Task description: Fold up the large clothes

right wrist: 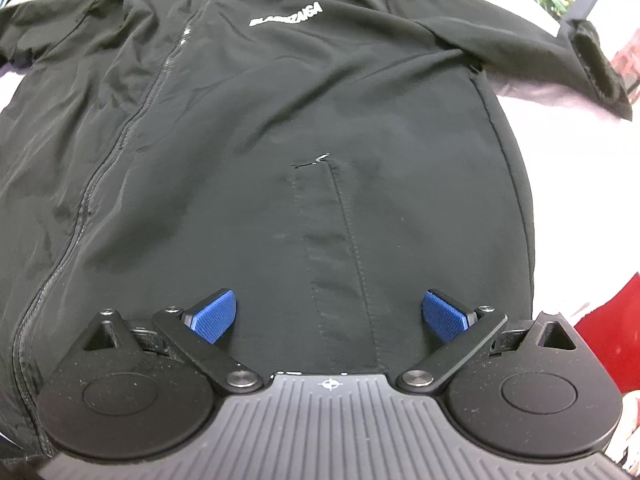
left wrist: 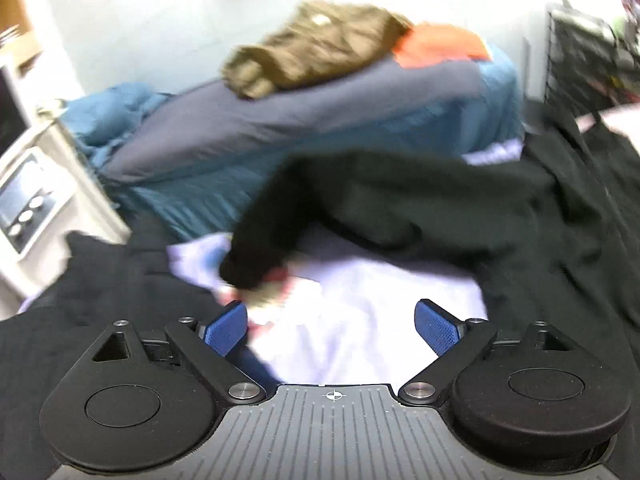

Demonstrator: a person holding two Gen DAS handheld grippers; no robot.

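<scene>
A black zip-up jacket (right wrist: 248, 128) with a white chest logo (right wrist: 286, 16) lies front-up and flat on a pale sheet (right wrist: 560, 184); its right sleeve (right wrist: 560, 48) stretches out to the far right. My right gripper (right wrist: 330, 316) is open and empty, low over the jacket's hem beside a pocket seam. In the blurred left wrist view, my left gripper (left wrist: 331, 328) is open and empty over the pale sheet (left wrist: 360, 312). The jacket's other sleeve (left wrist: 360, 200) lies bent just ahead of it, its cuff (left wrist: 244, 268) close to the left finger.
A pile of other garments lies beyond: a blue and grey padded jacket (left wrist: 280, 128), a brown one (left wrist: 312, 48) and an orange one (left wrist: 440, 46). A white cabinet (left wrist: 36, 200) stands at left, a dark wire rack (left wrist: 592, 64) at right. Something red (right wrist: 608, 332) is at lower right.
</scene>
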